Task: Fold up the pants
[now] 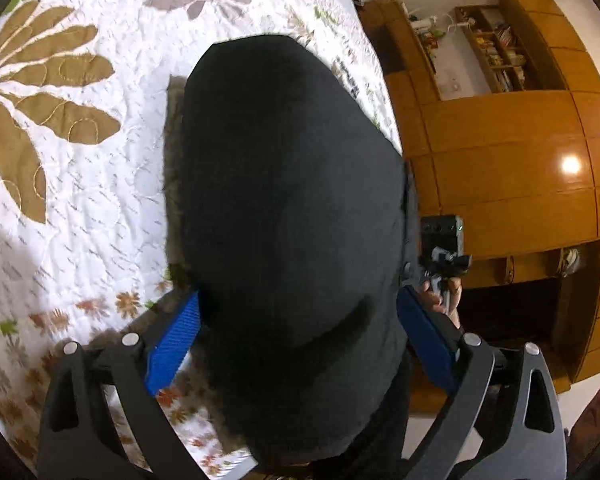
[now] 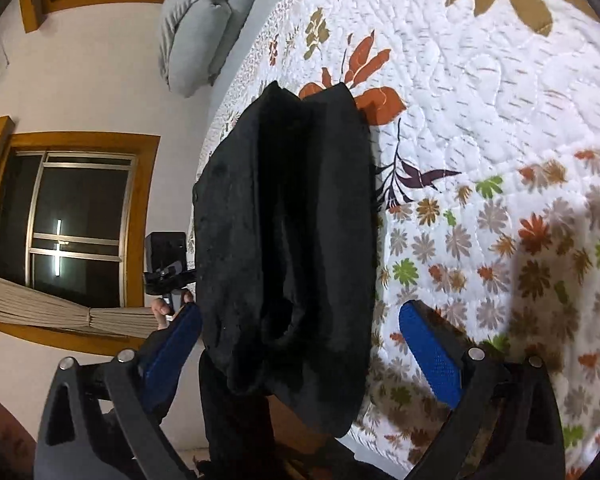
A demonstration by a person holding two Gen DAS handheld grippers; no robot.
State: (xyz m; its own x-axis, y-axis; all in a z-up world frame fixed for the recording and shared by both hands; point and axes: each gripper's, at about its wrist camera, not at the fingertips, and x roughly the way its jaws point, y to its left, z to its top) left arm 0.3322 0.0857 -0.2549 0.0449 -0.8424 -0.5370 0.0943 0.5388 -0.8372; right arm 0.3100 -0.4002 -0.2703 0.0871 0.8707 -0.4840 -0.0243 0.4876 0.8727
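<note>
Black pants (image 1: 288,216) lie folded in a thick bundle at the edge of a bed with a white floral quilt (image 1: 80,184). In the left wrist view the bundle fills the gap between my left gripper's blue pads (image 1: 176,344), which stand wide apart on either side of it. My left gripper (image 1: 300,340) is open. In the right wrist view the pants (image 2: 292,232) hang partly over the quilt's edge (image 2: 480,120). My right gripper (image 2: 300,344) is open, its blue pads (image 2: 432,352) spread around the cloth. Each view shows the other gripper beside the bundle.
A wooden wardrobe and shelf unit (image 1: 508,160) stands beyond the bed in the left wrist view. The right wrist view shows a window with a wooden frame (image 2: 76,220), a folded blind (image 2: 40,304) and grey pillows (image 2: 204,24) at the bed's far end.
</note>
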